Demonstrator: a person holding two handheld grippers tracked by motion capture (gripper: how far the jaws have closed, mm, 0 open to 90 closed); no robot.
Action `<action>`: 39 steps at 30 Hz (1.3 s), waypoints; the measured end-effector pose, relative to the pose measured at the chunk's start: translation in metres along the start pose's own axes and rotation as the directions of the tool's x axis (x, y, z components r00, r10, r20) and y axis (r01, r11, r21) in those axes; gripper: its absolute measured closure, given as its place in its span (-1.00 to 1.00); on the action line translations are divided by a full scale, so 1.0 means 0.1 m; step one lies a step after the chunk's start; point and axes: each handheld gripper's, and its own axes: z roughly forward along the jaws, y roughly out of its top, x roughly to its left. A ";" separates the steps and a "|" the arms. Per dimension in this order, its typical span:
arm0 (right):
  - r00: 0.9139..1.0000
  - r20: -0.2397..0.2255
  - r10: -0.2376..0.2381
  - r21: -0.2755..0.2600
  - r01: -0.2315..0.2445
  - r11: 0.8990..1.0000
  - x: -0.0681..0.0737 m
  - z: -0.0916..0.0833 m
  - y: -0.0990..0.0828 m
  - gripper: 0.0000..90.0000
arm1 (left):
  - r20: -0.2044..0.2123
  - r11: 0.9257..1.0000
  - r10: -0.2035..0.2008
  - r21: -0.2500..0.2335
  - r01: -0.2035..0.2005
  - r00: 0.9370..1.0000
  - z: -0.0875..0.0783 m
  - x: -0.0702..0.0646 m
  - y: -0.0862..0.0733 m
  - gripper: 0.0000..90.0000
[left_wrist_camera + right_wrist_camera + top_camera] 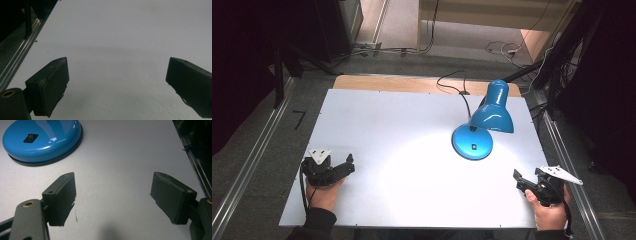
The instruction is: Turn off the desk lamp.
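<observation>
While both hands are being rested at the near edge of the white table top, nothing is being gripped: the left gripper, near left, is being held with jaws spread over bare surface. Right of centre, the glossy blue metal desk lamp is shining downward. The right gripper, near right, is likewise being held spread and empty, aimed toward the lamp's round base. Judged an approach stage; next, reaching the black rocker switch is probably being called for.
</observation>
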 end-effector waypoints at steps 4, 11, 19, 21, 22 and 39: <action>1.000 -0.012 -0.010 -0.001 0.010 1.000 0.04 0.02 0.01 -0.56 | 0.001 1.000 -0.004 -0.002 0.004 1.000 -0.01 0.01 0.00 -0.88; 1.000 -0.025 -0.019 -0.005 0.018 1.000 0.11 0.05 0.03 -0.55 | 0.000 1.000 -0.001 -0.001 0.001 1.000 0.00 0.01 0.00 -0.88; 0.999 -0.029 -0.015 -0.007 0.015 1.000 0.14 0.07 0.04 -0.54 | 0.004 1.000 0.001 0.003 -0.001 1.000 0.01 0.00 0.00 -0.88; 1.000 -0.029 -0.007 -0.008 0.006 1.000 0.14 0.06 0.04 -0.54 | 0.004 1.000 0.000 0.000 0.000 1.000 0.01 0.00 0.00 -0.88; 1.000 -0.029 -0.007 -0.008 0.006 1.000 0.14 0.06 0.04 -0.54 | 0.004 1.000 0.000 0.000 0.000 1.000 0.01 0.00 0.00 -0.88; 0.999 -0.047 -0.018 -0.007 0.018 1.000 0.19 0.10 0.08 -0.53 | 0.001 1.000 -0.001 -0.004 0.001 1.000 0.00 0.00 0.00 -0.88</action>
